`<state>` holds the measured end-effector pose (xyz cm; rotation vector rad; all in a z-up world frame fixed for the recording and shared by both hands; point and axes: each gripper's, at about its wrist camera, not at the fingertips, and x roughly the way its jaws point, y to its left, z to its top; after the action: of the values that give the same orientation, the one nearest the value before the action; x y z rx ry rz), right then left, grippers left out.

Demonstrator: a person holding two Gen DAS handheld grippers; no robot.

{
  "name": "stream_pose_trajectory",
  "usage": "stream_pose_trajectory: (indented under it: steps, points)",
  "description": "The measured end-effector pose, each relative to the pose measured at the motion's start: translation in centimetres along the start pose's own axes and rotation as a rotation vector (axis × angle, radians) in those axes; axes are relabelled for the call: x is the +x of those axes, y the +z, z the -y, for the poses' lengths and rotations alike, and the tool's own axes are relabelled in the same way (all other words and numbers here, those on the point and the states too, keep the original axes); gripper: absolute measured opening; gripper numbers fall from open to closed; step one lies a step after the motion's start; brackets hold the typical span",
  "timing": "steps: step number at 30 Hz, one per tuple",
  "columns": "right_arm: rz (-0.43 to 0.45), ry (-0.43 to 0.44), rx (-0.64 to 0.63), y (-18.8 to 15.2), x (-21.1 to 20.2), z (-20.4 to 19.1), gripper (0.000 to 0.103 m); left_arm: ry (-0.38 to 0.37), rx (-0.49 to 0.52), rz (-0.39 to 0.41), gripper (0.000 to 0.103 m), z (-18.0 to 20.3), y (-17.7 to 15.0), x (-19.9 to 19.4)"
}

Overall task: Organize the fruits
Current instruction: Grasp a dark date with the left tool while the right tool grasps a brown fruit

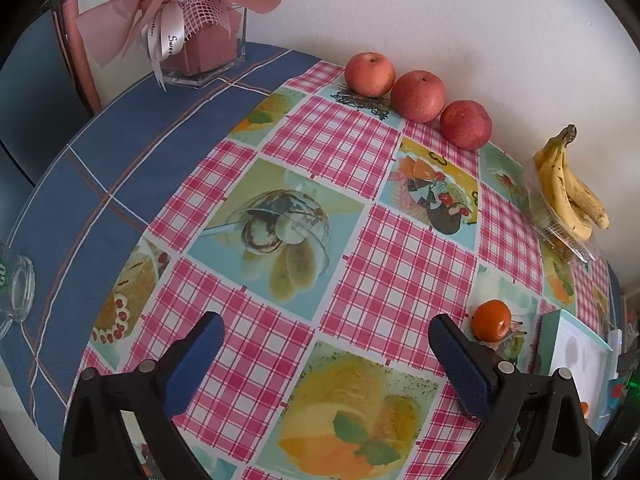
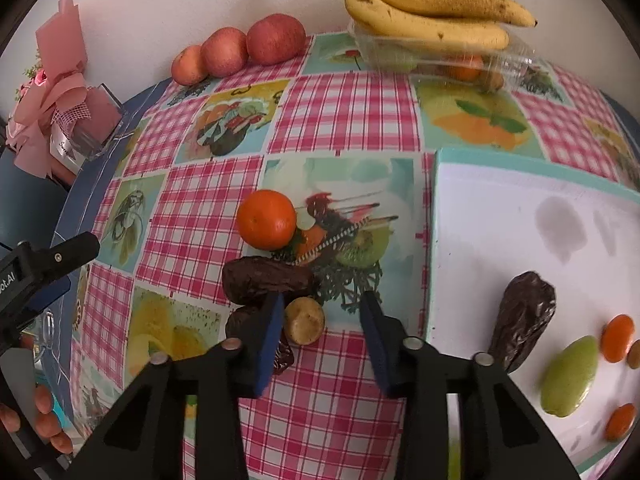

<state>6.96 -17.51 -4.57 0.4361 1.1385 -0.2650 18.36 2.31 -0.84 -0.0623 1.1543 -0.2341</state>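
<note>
Nearest the right wrist camera, the right claw (image 2: 321, 312) hangs released over the bench (image 2: 328, 400), its blue pads parted and gripping nothing. Just inside the left pad sits a small round tan fruit (image 2: 304, 321), almost touching that pad and well off the right one, so the claw is off-centre: by my reading a small shift to its left would put the fruit midway between the pads. Being round, it has no long axis to line up with.

Touching the outer side of that same left pad lie two dark dates: one date (image 2: 268, 281) with its long axis crosswise to the fingers, just beyond the tan fruit, and a second date (image 2: 244, 322) partly hidden behind the pad. One mandarin (image 2: 266, 219) sits further ahead, beside the crosswise date.

To the right, the white tray (image 2: 500, 208) holds one more date, one green fruit, two orange pieces, and one small brownish item at the edge I cannot identify.

Against the wall stand three apples (image 1: 418, 96), well apart from both claws, and one bunch of bananas (image 2: 432, 12) rests on a clear plastic box (image 2: 516, 64).

The left claw (image 1: 326, 354) is released too, over bare cloth. The right claw is clearly the nearer one.
</note>
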Motion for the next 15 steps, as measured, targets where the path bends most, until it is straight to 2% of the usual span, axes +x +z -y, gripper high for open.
stream_pose_trajectory:
  steps: [12, 15]
  points:
    - [-0.029, 0.049, -0.014, -0.4, 0.9, -1.4, 0.024, -0.01, 0.008, -0.003, 0.103, 0.2, 0.0, -0.2]
    - [-0.025, 0.037, -0.026, -0.5, 0.9, -1.6, 0.024, -0.015, 0.01, -0.011, 0.103, 0.3, -0.1, -0.1]
